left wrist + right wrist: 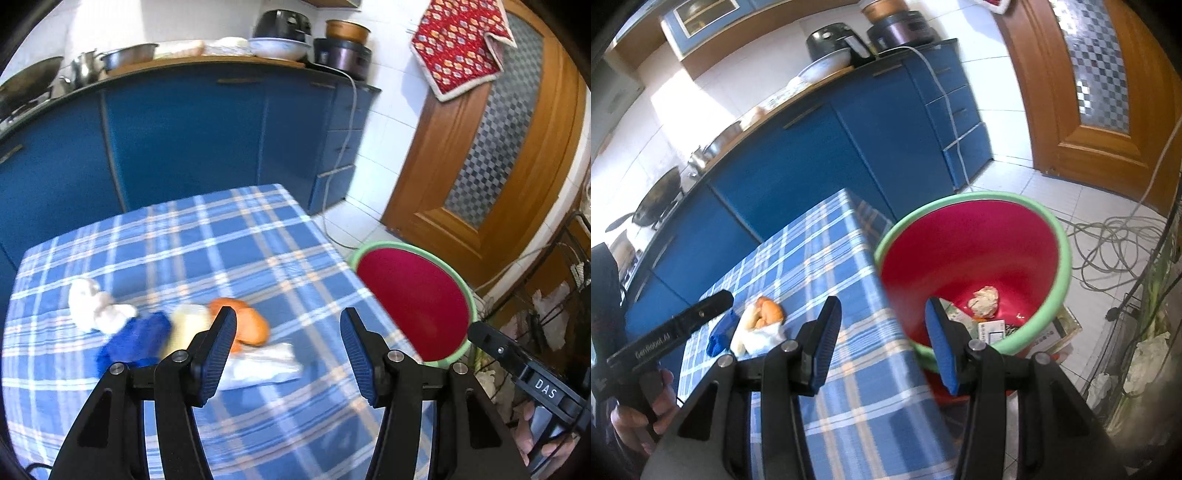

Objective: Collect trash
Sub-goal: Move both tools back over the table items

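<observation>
Left claw [288, 354] open; clear wrapper [264, 363] lies crosswise.

i read "das" on the right gripper [546, 387] body, and "genrobot.ai" along the left gripper [653, 343] (box print in the basin [975, 266] stays illegible).

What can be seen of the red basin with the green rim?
The basin is a round, deep tub, plastic by its look, red inside with a pale green rim. It stands upright on the tiled floor close beside the table's edge, below the tabletop. Inside lie a crumpled pale wad, a printed carton and other scraps partly hidden by the right gripper. Neither gripper touches it.
</observation>
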A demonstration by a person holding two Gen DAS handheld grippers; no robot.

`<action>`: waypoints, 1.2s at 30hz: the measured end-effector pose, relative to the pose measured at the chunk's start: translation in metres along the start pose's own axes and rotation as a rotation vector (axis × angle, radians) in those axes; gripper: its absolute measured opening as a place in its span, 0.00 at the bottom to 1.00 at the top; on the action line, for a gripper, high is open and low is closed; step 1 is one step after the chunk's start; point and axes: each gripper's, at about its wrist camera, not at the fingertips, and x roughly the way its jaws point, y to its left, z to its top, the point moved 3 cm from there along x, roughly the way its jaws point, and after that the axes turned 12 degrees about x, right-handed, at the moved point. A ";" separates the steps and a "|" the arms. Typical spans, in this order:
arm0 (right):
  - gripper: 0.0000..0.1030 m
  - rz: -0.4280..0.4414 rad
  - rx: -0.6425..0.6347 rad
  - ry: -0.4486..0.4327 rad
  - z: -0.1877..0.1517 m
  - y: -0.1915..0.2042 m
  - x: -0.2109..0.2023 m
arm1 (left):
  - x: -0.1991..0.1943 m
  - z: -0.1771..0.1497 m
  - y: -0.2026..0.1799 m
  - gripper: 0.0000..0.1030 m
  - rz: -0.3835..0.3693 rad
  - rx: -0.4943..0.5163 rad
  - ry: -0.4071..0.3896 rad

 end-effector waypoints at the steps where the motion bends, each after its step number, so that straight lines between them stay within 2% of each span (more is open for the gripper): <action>1: 0.48 0.001 -0.006 0.002 -0.001 0.003 0.000 | -0.002 -0.001 0.005 0.58 0.007 -0.005 -0.002; 14: 0.49 0.026 -0.063 0.039 -0.018 0.046 0.020 | -0.019 -0.021 0.090 0.58 0.154 -0.097 -0.007; 20: 0.51 0.028 -0.090 0.065 -0.027 0.061 0.031 | -0.011 -0.030 0.126 0.58 0.234 -0.131 0.008; 28: 0.53 0.017 -0.111 0.097 -0.037 0.071 0.043 | 0.014 -0.044 0.162 0.58 0.266 -0.214 0.050; 36: 0.56 -0.004 -0.126 0.123 -0.044 0.078 0.058 | 0.042 -0.051 0.180 0.58 0.274 -0.254 0.092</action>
